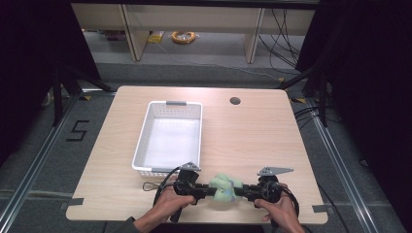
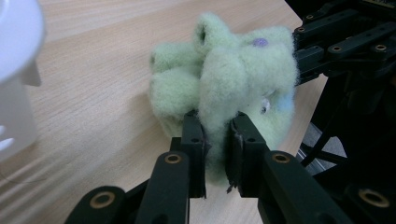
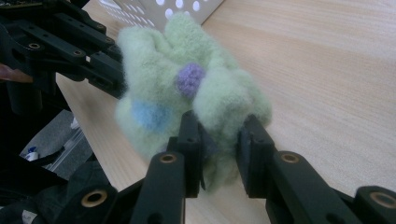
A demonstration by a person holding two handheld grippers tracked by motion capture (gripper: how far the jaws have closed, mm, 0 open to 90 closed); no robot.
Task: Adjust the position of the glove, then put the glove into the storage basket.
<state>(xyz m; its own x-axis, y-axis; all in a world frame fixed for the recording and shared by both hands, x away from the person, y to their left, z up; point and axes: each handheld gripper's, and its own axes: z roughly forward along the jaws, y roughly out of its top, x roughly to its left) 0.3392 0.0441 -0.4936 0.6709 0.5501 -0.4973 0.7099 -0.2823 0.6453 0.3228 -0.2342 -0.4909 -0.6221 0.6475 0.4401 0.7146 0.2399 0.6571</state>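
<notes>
1. The left gripper is clamped on a fold of the pale green fuzzy toy; the fleece bulges up between the two black jaws and is squeezed thin where the pads meet it.
2. The right gripper pinches the same toy from the opposite end, its jaws drawn in on a wad of fleece so that the fabric puckers around them.
3. From the high view, the left gripper and the right gripper point at each other with the toy stretched between them, a hand behind each one.
4. The toy has a small purple pom-pom and a light blue patch on the side facing the right gripper. I cannot tell whether its underside rests on the tabletop or hangs just above it.
5. Taking the white basket as the landmark: the toy sits just beyond the basket's near right corner, close to the front edge of the tabletop and outside the basket.
6. The left gripper lies right beside that same near corner, its cable curling along the basket's near wall.
7. The right gripper is further from the basket, on the far side of the toy.
8. A round hole in the tabletop sits to the right of the basket's far end.
</notes>
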